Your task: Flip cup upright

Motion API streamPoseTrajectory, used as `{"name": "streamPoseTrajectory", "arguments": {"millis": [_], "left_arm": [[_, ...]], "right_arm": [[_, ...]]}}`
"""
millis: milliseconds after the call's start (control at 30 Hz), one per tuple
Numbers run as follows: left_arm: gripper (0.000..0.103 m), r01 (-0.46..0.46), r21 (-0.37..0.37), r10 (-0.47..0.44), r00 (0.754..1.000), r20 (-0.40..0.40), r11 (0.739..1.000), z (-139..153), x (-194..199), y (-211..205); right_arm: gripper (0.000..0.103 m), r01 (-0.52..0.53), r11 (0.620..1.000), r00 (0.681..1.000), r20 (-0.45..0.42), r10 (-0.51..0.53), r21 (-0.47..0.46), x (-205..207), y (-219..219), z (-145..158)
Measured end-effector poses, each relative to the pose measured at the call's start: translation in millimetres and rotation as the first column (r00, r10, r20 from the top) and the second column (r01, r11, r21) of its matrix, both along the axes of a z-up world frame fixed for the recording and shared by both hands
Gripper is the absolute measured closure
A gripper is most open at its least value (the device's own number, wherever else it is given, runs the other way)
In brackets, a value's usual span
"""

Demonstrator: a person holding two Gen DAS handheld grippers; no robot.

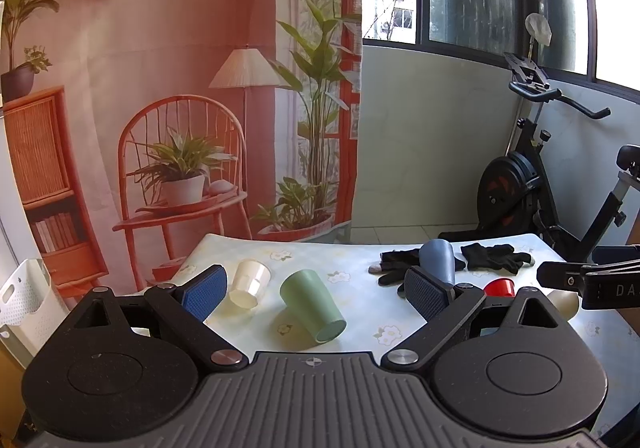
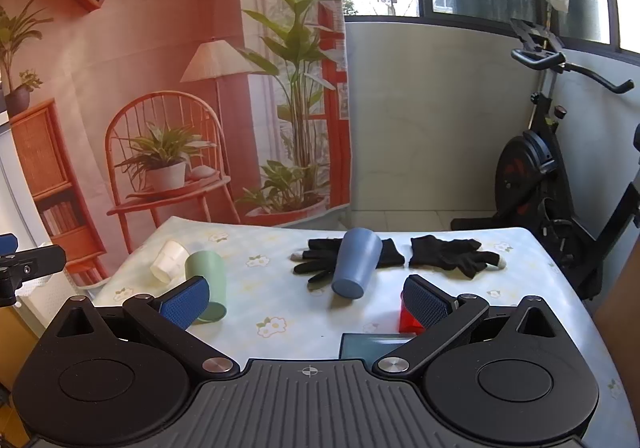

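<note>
A green cup (image 1: 313, 306) lies on its side on the flowered table, mouth toward me; it also shows in the right wrist view (image 2: 207, 280). A white cup (image 1: 250, 284) lies on its side to its left (image 2: 169, 261). A blue cup (image 2: 356, 262) lies on its side over a black glove, also in the left wrist view (image 1: 439, 259). A red cup (image 1: 500, 287) sits behind my left gripper's right finger, and shows by my right gripper's right finger (image 2: 408, 318). My left gripper (image 1: 314, 294) is open around the green cup's near end. My right gripper (image 2: 306, 302) is open and empty.
Two black gloves (image 2: 452, 254) lie at the table's far side. A cream object (image 1: 566, 304) sits at the right. A dark flat box (image 2: 372, 346) lies just below my right gripper. An exercise bike (image 2: 552, 171) stands right of the table (image 2: 280, 288). A white basket (image 1: 24, 296) stands on the left.
</note>
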State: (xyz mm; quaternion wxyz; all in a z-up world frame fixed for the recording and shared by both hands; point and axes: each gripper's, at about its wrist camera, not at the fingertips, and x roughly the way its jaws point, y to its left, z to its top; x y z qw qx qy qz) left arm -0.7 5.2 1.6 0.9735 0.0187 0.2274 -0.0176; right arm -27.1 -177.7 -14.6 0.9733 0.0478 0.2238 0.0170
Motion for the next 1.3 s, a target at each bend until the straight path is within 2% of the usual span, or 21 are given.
{"name": "streamPoseTrajectory", "arguments": {"millis": [1300], "left_arm": [[0.006,0.008,0.001,-0.008,1.000,0.012,1.000,2.7,-0.2,-4.0]], "right_arm": [[0.000,0.005,1.000,1.000,0.000,-0.005,0.001,-1.4,-1.6,0.9]]}}
